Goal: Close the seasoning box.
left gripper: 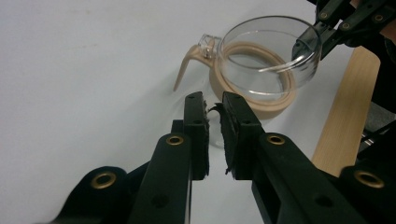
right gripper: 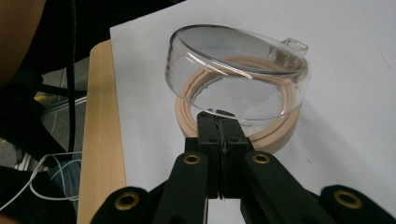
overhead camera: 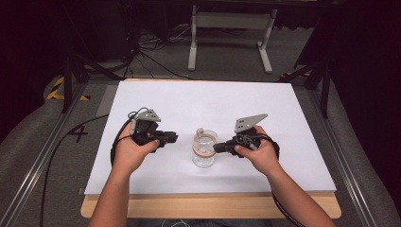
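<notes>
A clear domed lid (overhead camera: 204, 140) (left gripper: 268, 56) (right gripper: 233, 74) stands tilted up over a beige ring base (left gripper: 261, 106) (right gripper: 280, 134) near the front middle of the white board. A beige tab (left gripper: 183, 69) sticks out by the hinge. My right gripper (overhead camera: 216, 147) (right gripper: 219, 120) is shut on the lid's near rim and holds it raised; its tip (left gripper: 303, 46) also appears in the left gripper view. My left gripper (overhead camera: 174, 137) (left gripper: 214, 105) is a short way left of the lid, jaws together with only a thin slit, holding nothing.
The white board (overhead camera: 213, 99) lies on a wooden table whose edge (overhead camera: 213, 205) (right gripper: 100, 140) runs along the front. A white metal stand (overhead camera: 231, 21) and floor cables (overhead camera: 142, 47) are beyond the far edge. Aluminium rails (overhead camera: 42, 161) flank the table.
</notes>
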Demonstrator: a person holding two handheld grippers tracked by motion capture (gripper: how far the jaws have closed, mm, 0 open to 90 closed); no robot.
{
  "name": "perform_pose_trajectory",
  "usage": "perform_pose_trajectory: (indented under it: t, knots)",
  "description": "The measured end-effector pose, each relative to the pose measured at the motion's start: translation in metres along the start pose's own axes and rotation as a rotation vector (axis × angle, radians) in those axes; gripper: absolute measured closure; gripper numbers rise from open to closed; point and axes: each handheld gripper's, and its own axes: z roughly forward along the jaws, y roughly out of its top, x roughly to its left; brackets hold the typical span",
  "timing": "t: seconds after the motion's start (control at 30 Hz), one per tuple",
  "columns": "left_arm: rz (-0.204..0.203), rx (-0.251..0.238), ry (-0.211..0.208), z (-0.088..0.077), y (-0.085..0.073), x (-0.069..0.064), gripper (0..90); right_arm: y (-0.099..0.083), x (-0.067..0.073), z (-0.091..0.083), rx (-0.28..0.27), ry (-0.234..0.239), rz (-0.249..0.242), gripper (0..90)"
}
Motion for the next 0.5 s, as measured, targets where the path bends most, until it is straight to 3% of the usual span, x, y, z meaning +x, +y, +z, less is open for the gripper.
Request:
perform_pose_trajectory:
  t: [0.1, 0.5]
  knots:
    - [0.004, 0.017, 0.015, -0.0008, -0.0034, 0.0027, 80.2, 0.0004, 0.0012, 0.0006, 0.013, 0.005, -0.009, 90.0]
    - [-0.003, 0.079, 0.009, 0.0043, -0.0089, 0.0039, 79.0, -0.0012, 0.0029, 0.0016, 0.070, 0.016, -0.021, 90.0]
